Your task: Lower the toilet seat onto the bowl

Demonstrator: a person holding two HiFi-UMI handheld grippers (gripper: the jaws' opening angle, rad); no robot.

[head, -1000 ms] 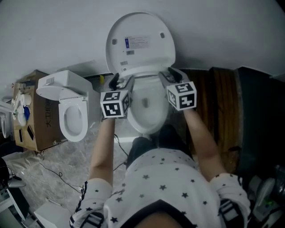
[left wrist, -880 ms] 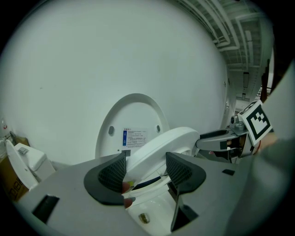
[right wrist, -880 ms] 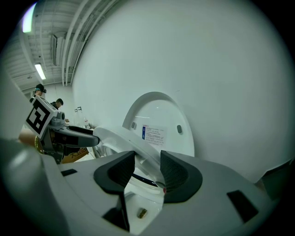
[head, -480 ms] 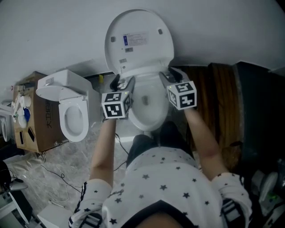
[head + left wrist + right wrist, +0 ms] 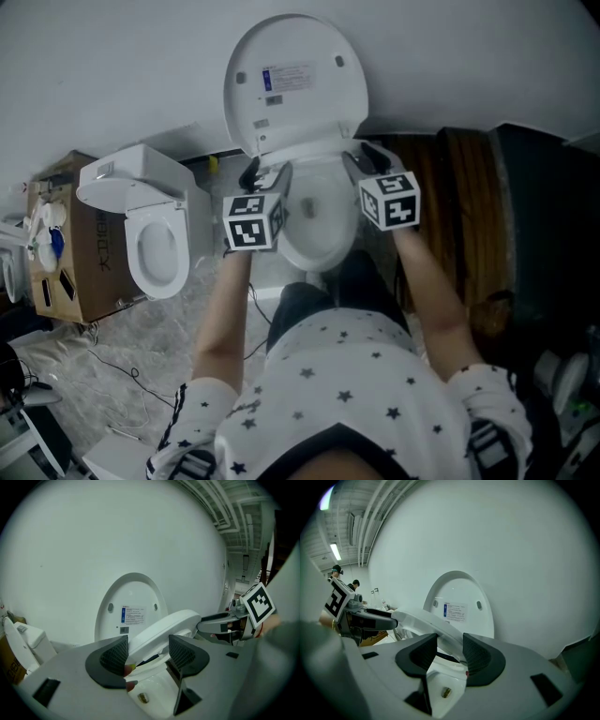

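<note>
The white toilet has its lid [image 5: 295, 80] upright against the wall. The toilet seat [image 5: 314, 157] hangs tilted partway over the bowl [image 5: 314, 234]. My left gripper [image 5: 269, 178] is shut on the seat's left side, and my right gripper [image 5: 361, 161] is shut on its right side. In the left gripper view the seat ring [image 5: 164, 627] runs between the dark pads of the left gripper [image 5: 147, 651]. The right gripper view has the seat [image 5: 426, 623] passing between the pads of the right gripper [image 5: 450, 651]. Bowl water and drain show below.
A second white toilet [image 5: 155, 234] stands on the floor to the left, beside a cardboard box [image 5: 66, 244]. A dark wooden panel [image 5: 469, 216] rises at the right. Cables [image 5: 112, 366] trail over the floor at lower left. The white wall is close behind the lid.
Both grippers have shifted slightly right and toward me, still holding the seat. The lid has stayed upright.
</note>
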